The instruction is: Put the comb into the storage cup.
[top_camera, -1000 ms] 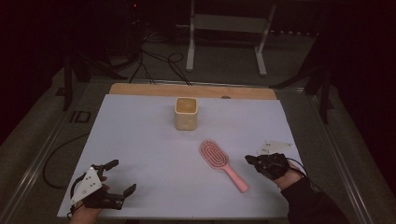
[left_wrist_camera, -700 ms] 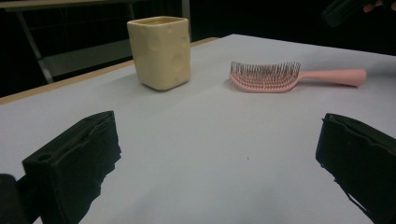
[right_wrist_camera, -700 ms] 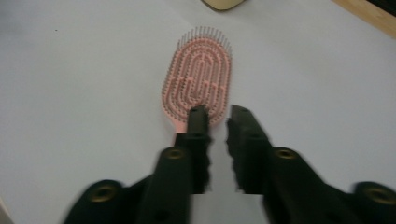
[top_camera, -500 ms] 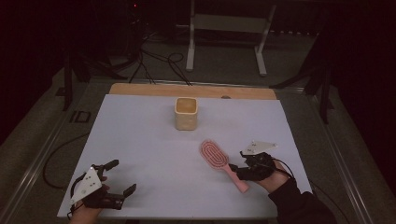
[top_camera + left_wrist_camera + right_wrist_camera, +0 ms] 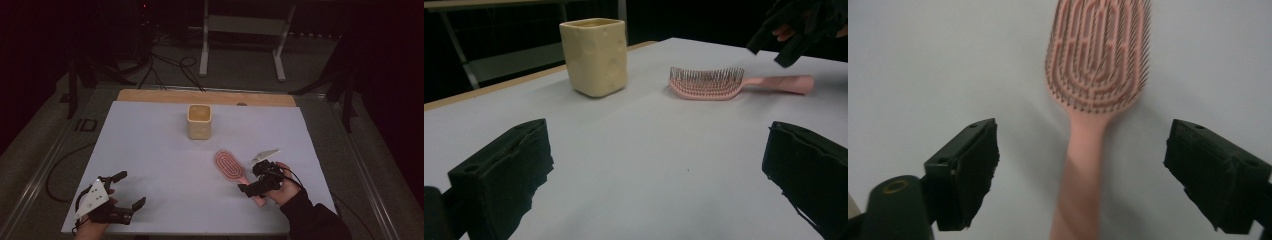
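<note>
Between the wide-parted jaws of the right gripper [image 5: 1083,175], just opened, the handle of a pink hairbrush [image 5: 235,172] is framed but not gripped, lying flat on the white table [image 5: 150,150]. At eleven o'clock from it a cream cup [image 5: 199,121] is seen, its contents hidden. The left gripper [image 5: 126,192] is held open, empty.

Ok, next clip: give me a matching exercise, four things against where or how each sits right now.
Things:
1. hairbrush
2. cup
3. left gripper
4. right gripper

States:
A. upright near the table's far edge
B. jaws open above the pink handle
C. lying bristles up on the table
D. open at the near left corner, nothing between its jaws

Pairs: 1-C, 2-A, 3-D, 4-B
</note>
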### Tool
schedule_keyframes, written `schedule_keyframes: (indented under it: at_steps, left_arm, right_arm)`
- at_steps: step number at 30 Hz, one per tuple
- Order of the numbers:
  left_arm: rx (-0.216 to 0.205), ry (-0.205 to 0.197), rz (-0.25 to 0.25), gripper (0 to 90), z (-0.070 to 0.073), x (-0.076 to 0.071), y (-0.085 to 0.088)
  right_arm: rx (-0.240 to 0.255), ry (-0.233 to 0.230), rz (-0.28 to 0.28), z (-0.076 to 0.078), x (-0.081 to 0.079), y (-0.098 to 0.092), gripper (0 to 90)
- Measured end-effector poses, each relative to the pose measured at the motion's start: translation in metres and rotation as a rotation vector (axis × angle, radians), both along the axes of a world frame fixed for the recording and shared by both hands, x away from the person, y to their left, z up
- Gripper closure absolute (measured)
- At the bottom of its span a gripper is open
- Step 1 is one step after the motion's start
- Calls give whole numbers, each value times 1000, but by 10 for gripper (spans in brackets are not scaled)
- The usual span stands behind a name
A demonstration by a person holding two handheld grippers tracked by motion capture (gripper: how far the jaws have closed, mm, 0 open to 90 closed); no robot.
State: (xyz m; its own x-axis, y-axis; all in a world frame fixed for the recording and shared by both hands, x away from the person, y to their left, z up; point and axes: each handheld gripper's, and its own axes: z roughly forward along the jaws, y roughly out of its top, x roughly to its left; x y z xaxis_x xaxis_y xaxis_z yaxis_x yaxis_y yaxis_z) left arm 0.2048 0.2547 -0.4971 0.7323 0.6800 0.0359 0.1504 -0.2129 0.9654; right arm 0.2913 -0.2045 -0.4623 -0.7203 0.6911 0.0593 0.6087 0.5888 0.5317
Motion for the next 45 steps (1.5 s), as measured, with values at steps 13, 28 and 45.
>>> schedule_keyframes:
  at_steps: [13, 28, 45]
  left_arm:
    - [-1, 3, 0, 0, 0, -1, 0]
    - [1, -1, -1, 0, 0, -1, 0]
    - [-2, -7, -7, 0, 2, -2, 0]
  right_arm:
    - [-93, -2, -47, -10, 13, 18, 99]
    - [-155, 129, -102, -23, 19, 28, 140]
    - [-239, 188, -125, -23, 28, 33, 463]
